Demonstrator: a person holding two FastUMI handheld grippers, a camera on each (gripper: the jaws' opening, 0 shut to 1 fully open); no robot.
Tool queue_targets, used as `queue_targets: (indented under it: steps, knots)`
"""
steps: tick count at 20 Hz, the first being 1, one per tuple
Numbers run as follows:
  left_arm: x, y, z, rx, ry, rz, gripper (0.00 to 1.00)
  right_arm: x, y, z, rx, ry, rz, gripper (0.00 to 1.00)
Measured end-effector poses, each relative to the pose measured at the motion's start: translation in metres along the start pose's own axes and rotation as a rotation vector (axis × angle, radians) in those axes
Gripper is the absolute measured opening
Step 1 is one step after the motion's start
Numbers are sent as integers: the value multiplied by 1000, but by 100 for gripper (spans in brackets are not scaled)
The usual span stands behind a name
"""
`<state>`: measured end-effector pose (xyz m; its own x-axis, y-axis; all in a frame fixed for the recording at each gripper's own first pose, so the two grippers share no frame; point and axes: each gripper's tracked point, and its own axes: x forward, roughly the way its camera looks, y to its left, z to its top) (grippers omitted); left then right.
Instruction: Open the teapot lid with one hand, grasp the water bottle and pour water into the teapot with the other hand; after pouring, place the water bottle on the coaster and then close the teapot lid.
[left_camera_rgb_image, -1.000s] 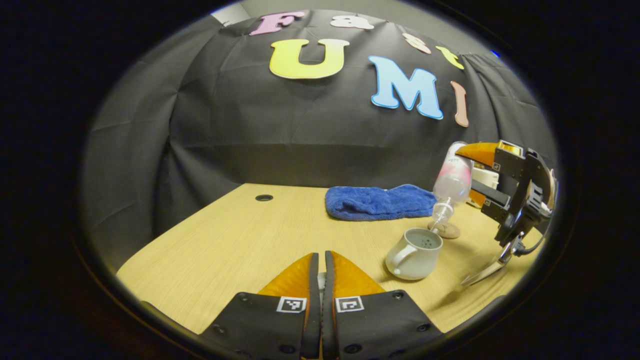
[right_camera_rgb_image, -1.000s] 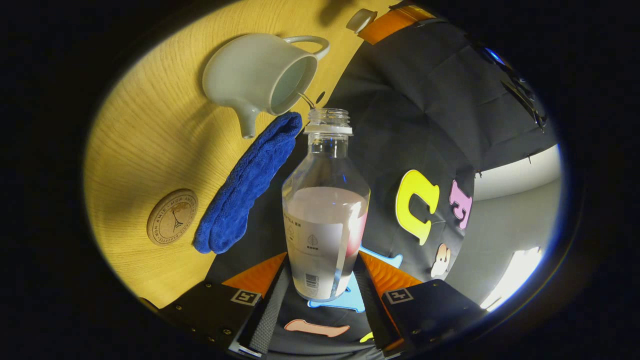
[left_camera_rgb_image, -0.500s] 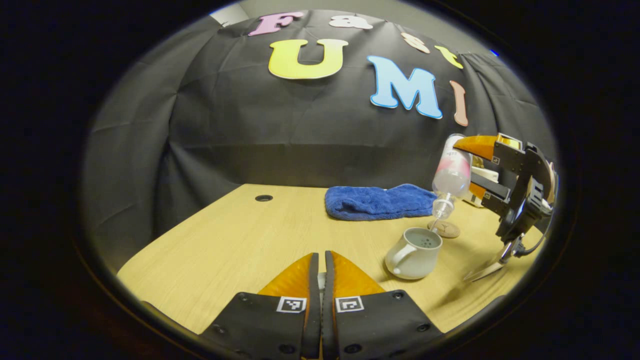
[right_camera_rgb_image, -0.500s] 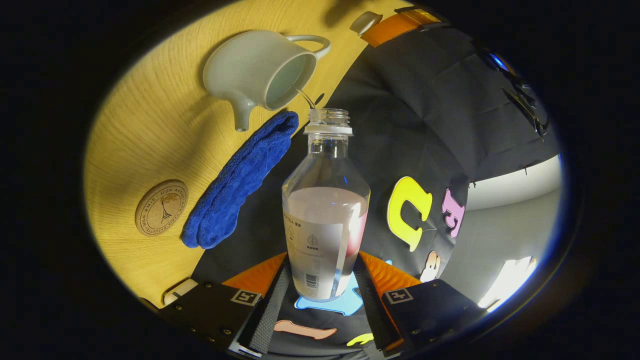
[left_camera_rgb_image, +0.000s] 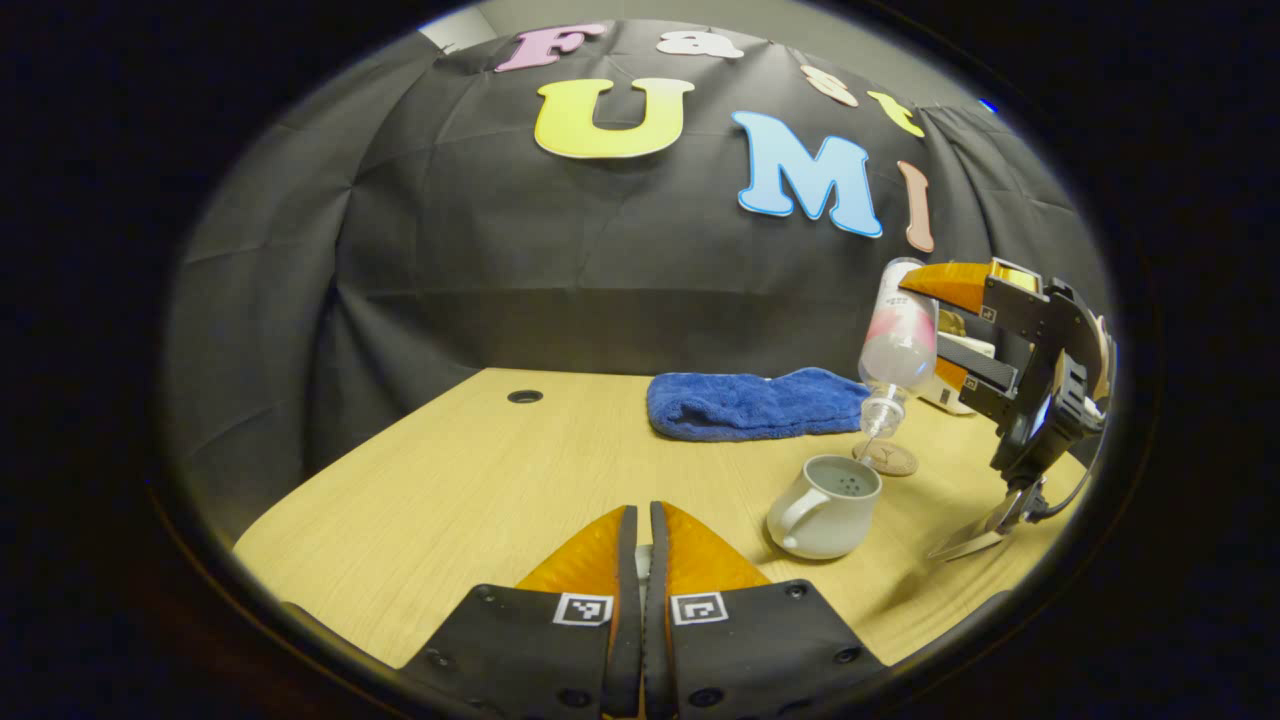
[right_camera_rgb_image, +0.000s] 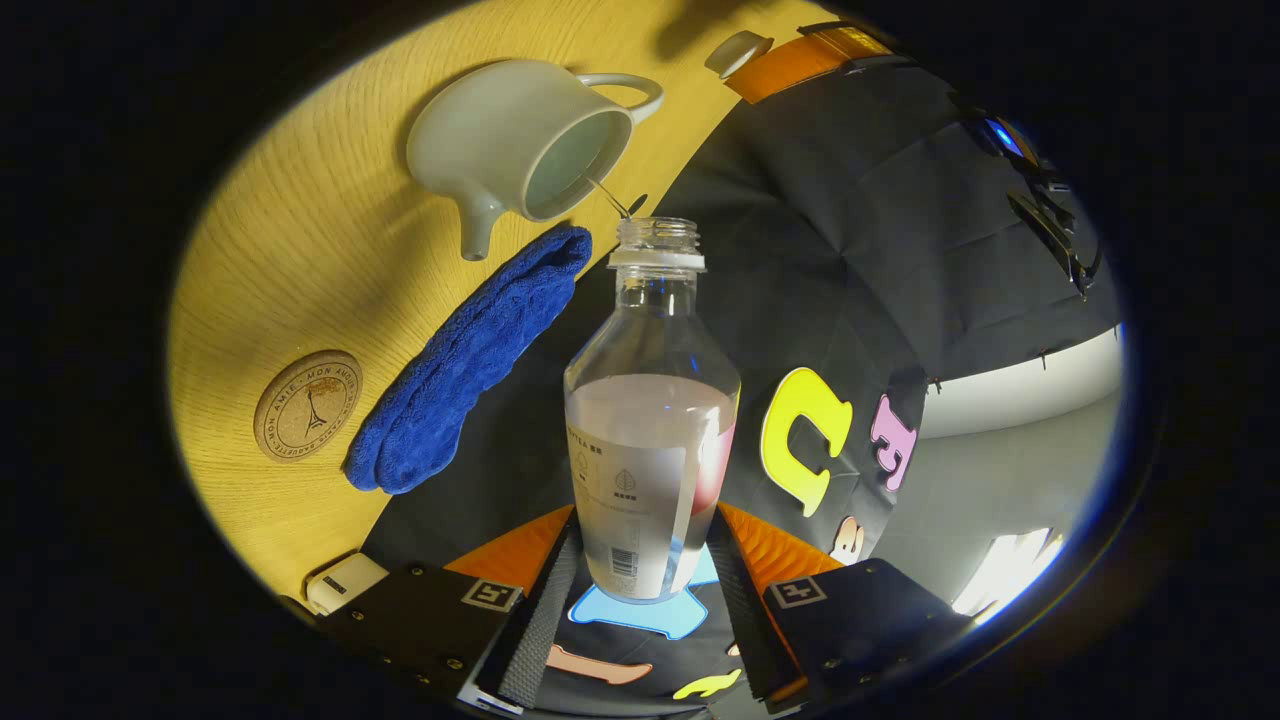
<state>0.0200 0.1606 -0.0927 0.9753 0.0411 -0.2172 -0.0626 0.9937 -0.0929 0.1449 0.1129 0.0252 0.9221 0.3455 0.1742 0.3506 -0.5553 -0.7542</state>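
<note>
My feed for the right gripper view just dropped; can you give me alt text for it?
The right gripper clamps a tipped, uncapped water bottle, and a thin stream runs from its mouth into the open white teapot on the wooden table. A blue towel and cork coaster lie nearby.

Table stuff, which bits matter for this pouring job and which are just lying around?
Job: water bottle in the right gripper, pouring; teapot; teapot lid; coaster; left gripper.
Lying about: blue towel; small white box.
</note>
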Motion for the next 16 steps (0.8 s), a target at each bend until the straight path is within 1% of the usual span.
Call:
queue_targets:
  steps: [1, 2, 3, 4, 11, 12, 13, 16]
  knots:
    - [0, 0, 0, 0, 0, 0, 7, 0, -1, 1, -7, -5, -3, 72]
    - [0, 0, 0, 1, 1, -1, 8, 1, -3, 1, -13, -9, -6, 75]
    - [0, 0, 0, 1, 0, -2, 8, 1, -3, 2, -19, -14, -7, 72]
    - [0, 0, 0, 2, 1, -2, 8, 3, -5, 3, -28, -18, -11, 75]
    - [0, 0, 1, 4, 0, -5, 8, 6, -12, 7, -93, -46, -36, 75]
    - [0, -1, 0, 5, -1, -5, 8, 7, -13, 8, -99, -50, -38, 72]
    - [-1, -1, 1, 5, -1, -5, 8, 8, -14, 9, -105, -53, -40, 75]
    - [0, -1, 0, 4, -1, -7, 8, 9, -15, 10, -109, -58, -43, 75]
